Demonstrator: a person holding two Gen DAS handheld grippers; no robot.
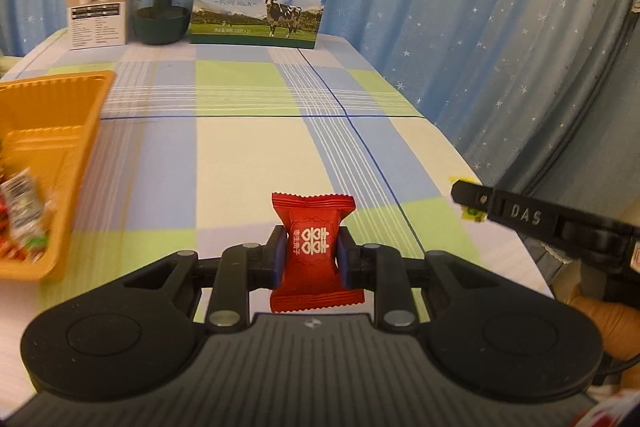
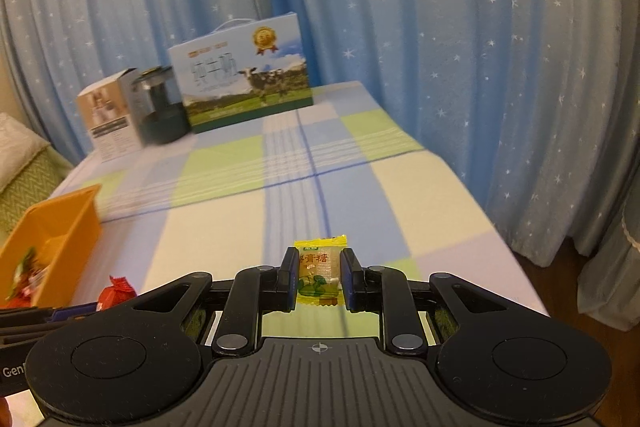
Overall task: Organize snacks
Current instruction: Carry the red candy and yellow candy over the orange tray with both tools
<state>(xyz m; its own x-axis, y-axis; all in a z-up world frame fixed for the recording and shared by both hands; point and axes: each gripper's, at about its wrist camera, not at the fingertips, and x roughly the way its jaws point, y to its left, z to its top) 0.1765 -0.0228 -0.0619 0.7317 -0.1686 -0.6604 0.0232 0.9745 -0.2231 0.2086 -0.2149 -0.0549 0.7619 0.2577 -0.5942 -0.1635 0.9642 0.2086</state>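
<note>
My left gripper is shut on a red wrapped candy with a white double-happiness mark, held above the checked tablecloth. My right gripper is shut on a yellow-green wrapped candy, also held above the cloth. The red candy also shows in the right wrist view at lower left. An orange tray with several wrapped snacks sits to the left; it also shows in the right wrist view. The right gripper's finger shows at the right edge of the left wrist view.
At the far end of the table stand a milk carton box, a dark glass jar and a small white box. Blue star-patterned curtains hang behind and to the right. The table's right edge drops off near the curtain.
</note>
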